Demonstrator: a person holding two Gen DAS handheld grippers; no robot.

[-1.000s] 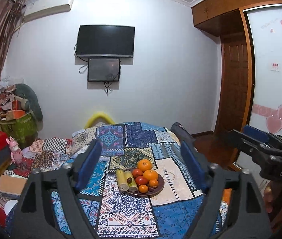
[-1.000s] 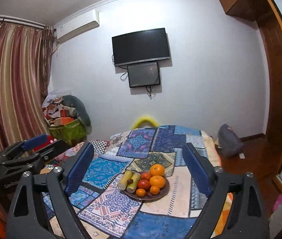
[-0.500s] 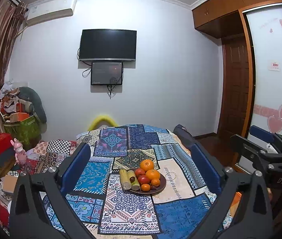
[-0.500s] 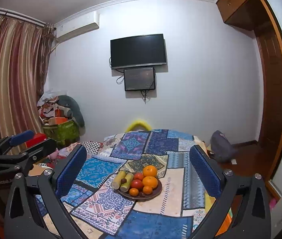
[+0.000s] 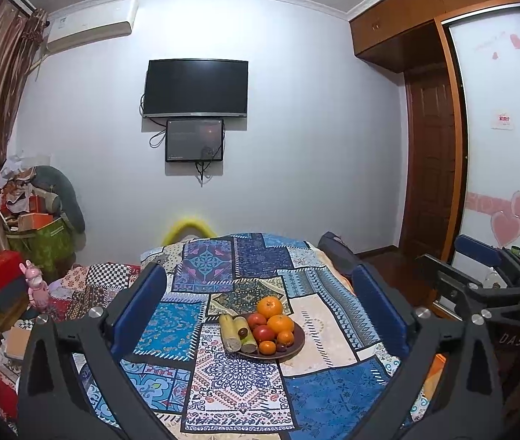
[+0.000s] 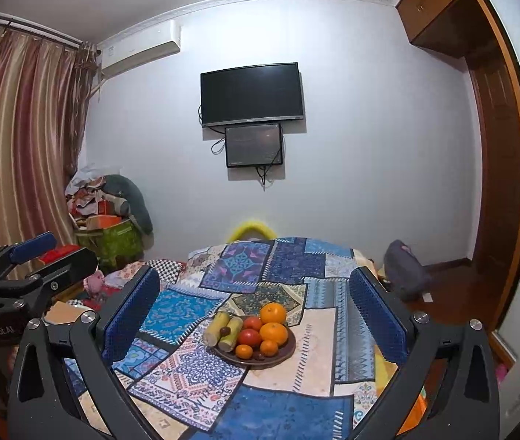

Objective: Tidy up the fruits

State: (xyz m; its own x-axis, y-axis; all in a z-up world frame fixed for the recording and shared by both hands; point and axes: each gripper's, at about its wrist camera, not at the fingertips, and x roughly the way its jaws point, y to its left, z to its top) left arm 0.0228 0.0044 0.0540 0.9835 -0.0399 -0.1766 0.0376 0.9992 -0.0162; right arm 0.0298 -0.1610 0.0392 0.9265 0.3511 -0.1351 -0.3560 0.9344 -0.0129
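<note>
A dark round plate [image 5: 294,346] [image 6: 284,350] sits on a patchwork cloth over a table. It holds several oranges [image 5: 269,307] [image 6: 273,312], red tomatoes [image 5: 264,333] [image 6: 249,337], two yellow-green cane pieces [image 5: 231,333] [image 6: 216,328] and small dark fruits. My left gripper [image 5: 260,319] is open and empty, held above and short of the plate. My right gripper [image 6: 256,317] is open and empty, likewise back from the plate. Each gripper shows at the edge of the other's view [image 5: 476,278] [image 6: 21,267].
The patchwork cloth [image 5: 245,381] [image 6: 296,403] covers the table. A cluttered pile with a green bag [image 5: 45,242] and red boxes [image 5: 1,275] stands at the left. A TV [image 5: 195,88] hangs on the far wall. A wardrobe and door [image 5: 432,183] are at the right. A grey bag [image 6: 404,275] lies beyond the table.
Both grippers have opened wider and tilted upward or back, so the plate sits lower and a bit smaller between the fingers. The fruits have not moved.
</note>
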